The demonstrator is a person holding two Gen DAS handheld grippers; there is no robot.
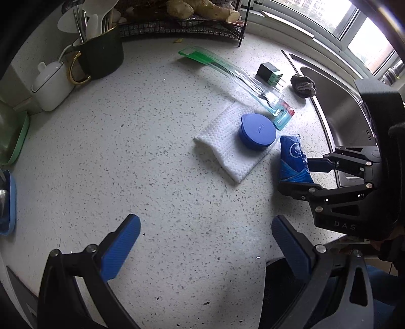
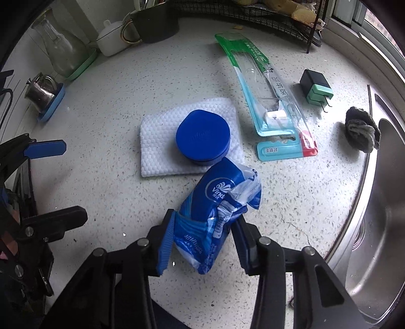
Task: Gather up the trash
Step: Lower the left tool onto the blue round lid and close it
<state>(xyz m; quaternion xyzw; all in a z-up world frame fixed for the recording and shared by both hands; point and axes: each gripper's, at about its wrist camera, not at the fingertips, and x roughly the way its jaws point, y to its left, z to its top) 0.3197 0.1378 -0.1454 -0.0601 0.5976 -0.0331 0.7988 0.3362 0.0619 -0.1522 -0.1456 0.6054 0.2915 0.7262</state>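
My right gripper (image 2: 202, 227) is shut on a crumpled blue tissue wrapper (image 2: 220, 200) and holds it just above the speckled counter; the gripper (image 1: 296, 174) and wrapper (image 1: 292, 159) also show in the left wrist view. Beyond it a round blue lid (image 2: 203, 135) sits on a folded white paper towel (image 2: 162, 134). An empty green and clear toothbrush package (image 2: 268, 101) lies further right. My left gripper (image 1: 205, 243) is open and empty over bare counter near the front edge; it shows at the left of the right wrist view (image 2: 53, 182).
A black and green plug (image 2: 316, 87) and a grey rag (image 2: 362, 129) lie beside the steel sink (image 2: 379, 202) on the right. A dark utensil mug (image 1: 101, 53), white pot (image 1: 53, 83), glass carafe (image 2: 60, 45) and wire rack (image 1: 182, 22) line the back.
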